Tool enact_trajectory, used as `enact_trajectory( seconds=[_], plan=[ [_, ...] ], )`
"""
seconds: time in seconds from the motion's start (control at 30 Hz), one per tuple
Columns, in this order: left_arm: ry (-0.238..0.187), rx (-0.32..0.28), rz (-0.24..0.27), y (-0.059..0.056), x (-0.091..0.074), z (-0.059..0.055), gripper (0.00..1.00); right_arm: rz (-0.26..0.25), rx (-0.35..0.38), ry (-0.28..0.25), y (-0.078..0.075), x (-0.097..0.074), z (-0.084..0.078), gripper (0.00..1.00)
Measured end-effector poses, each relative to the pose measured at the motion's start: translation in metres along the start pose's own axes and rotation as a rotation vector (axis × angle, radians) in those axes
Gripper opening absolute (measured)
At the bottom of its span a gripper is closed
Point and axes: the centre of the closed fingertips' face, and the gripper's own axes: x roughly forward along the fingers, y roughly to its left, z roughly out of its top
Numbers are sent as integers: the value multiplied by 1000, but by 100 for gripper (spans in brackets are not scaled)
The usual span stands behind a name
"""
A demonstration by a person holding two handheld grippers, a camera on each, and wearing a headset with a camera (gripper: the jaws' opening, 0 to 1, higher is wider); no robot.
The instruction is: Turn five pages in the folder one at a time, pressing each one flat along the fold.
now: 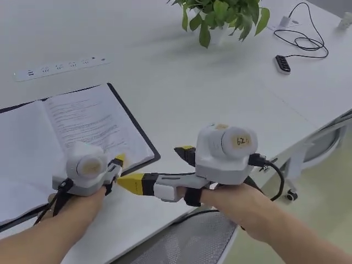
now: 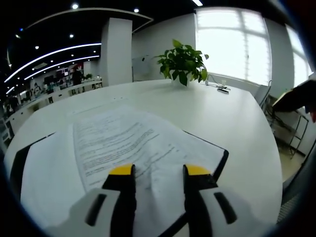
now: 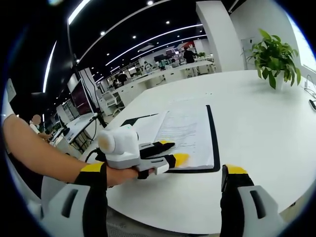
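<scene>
black folder, white pages, yellow-tipped left gripper, green plant

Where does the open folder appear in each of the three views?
Head view: the folder lies left, on the white table.
Left gripper view: folder at centre, just past the left gripper.
Right gripper view: folder at centre, behind the left gripper.
Shared landmark: the potted plant beyond it.

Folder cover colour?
Black: the folder shows as a dark border around its white pages. Clearest in the right gripper view.
</scene>
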Motion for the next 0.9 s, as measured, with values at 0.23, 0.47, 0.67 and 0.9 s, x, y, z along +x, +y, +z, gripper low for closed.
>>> enact_trajectory(
  seconds=[0.23, 0.47, 0.67, 0.9],
  plan=[
    [-2, -32, 31, 7, -2, -1, 21, 13, -13, 25, -3, 12, -1, 95],
    [-1, -63, 49, 12, -1, -2, 12, 29, -27, 42, -10, 27, 3, 93],
    [1, -104, 63, 15, 0, -2, 9, 40, -37, 67, -19, 47, 4, 90],
    [-2, -139, 65, 17, 0, -2, 7, 46, -41, 81, -31, 71, 5, 79]
  ],
)
